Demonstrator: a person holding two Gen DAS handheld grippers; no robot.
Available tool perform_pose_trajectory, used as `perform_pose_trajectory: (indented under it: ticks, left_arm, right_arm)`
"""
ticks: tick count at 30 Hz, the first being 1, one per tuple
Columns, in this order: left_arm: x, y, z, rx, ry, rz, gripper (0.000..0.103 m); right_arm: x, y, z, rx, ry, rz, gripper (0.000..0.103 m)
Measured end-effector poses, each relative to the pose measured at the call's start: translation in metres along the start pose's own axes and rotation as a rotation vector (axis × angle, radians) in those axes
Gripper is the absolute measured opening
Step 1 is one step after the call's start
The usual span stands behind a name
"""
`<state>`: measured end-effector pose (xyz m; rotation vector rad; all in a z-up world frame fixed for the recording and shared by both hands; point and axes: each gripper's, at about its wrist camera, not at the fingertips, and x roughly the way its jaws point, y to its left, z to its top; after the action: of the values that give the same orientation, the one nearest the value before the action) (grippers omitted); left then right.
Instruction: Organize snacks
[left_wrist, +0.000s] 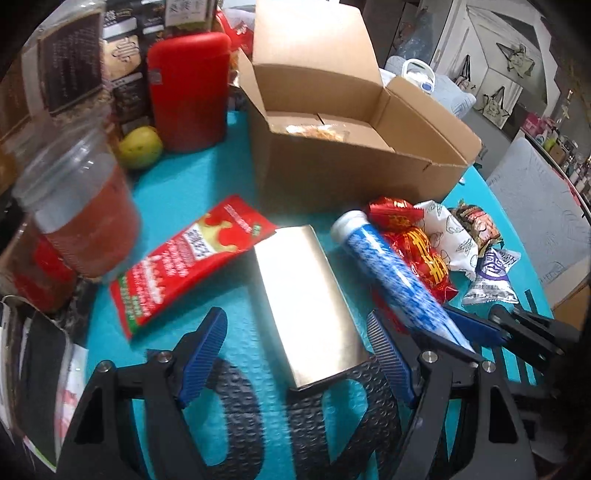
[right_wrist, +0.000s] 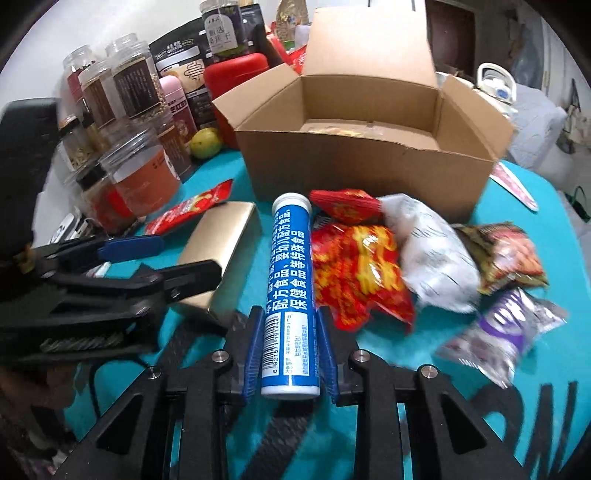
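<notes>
My right gripper (right_wrist: 290, 350) is shut on a blue tube with a white cap (right_wrist: 290, 288), lying lengthwise between its fingers; the tube also shows in the left wrist view (left_wrist: 391, 273). My left gripper (left_wrist: 299, 354) is open, its fingers on either side of the near end of a gold box (left_wrist: 306, 302) on the teal table; the gold box also shows in the right wrist view (right_wrist: 225, 251). An open cardboard box (left_wrist: 354, 147) stands behind, with one snack pack inside. A red pouch (left_wrist: 192, 254) lies left of the gold box.
Loose snack packs lie right of the tube: a red-and-yellow one (right_wrist: 362, 273), a white one (right_wrist: 432, 251), a dark one (right_wrist: 502, 254) and a purple one (right_wrist: 506, 332). Jars (right_wrist: 140, 173), a red canister (left_wrist: 188, 88) and a green fruit (left_wrist: 140, 147) crowd the left.
</notes>
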<state>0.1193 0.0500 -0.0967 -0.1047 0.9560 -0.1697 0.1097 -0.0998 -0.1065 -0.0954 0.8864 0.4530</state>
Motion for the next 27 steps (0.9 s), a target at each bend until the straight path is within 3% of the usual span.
perform_pose_trajectory:
  ticks: [7, 9, 11, 17, 27]
  left_arm:
    - [0.019, -0.007, 0.001, 0.028, -0.006, 0.052, 0.074]
    - [0.020, -0.010, 0.001, 0.045, -0.011, 0.047, 0.049]
    - [0.022, -0.016, 0.001, 0.074, -0.008, 0.074, 0.044]
    - [0.011, -0.026, -0.012, 0.115, 0.012, 0.034, 0.044]
    - [-0.020, -0.048, -0.060, 0.218, 0.079, -0.031, 0.044]
  right_arm:
    - [-0.009, -0.015, -0.024, 0.048, 0.028, -0.008, 0.028]
    - [-0.008, -0.017, -0.029, 0.060, 0.039, -0.002, 0.028]
    - [-0.011, -0.019, -0.033, 0.062, 0.033, 0.003, 0.028]
    - [-0.019, -0.023, -0.042, 0.067, 0.034, 0.005, 0.028]
    - [-0.038, -0.014, -0.070, 0.036, 0.094, -0.030, 0.028]
